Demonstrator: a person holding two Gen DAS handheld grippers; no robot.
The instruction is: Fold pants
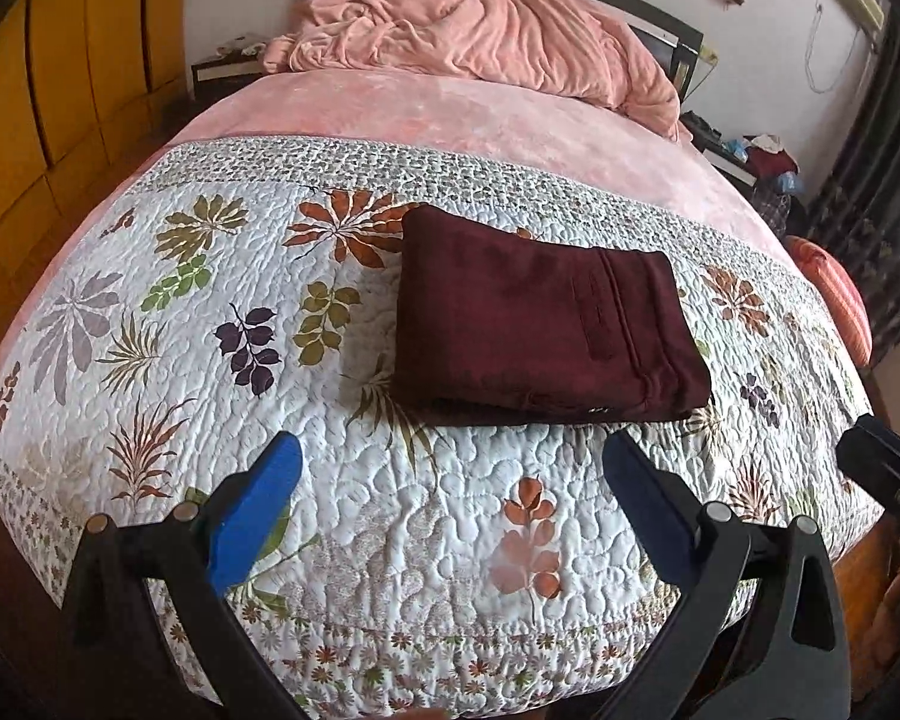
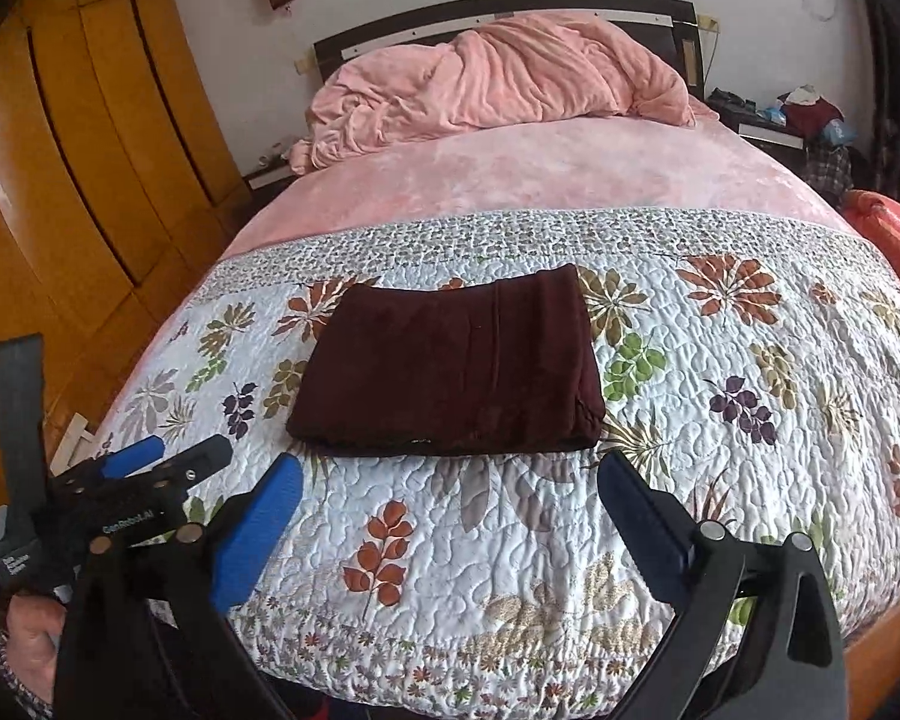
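A: While both tongs hang above the quilt's (image 1: 390, 528) near edge, I log the pants (image 1: 540, 324) as a folded maroon rectangle lying flat on the bed, touched by neither.

B: State of the tongs?

A: Left tongs (image 1: 453, 468) stand wide apart, nothing between the blue pads (image 1: 252, 516). Right tongs (image 2: 450, 480) likewise wide apart and empty. From the right wrist I see the left tongs low at the left, a hand (image 2: 30, 636) on the grip.

B: Beyond the pants?

A: Crumpled pink blanket (image 2: 498, 72) at the headboard.
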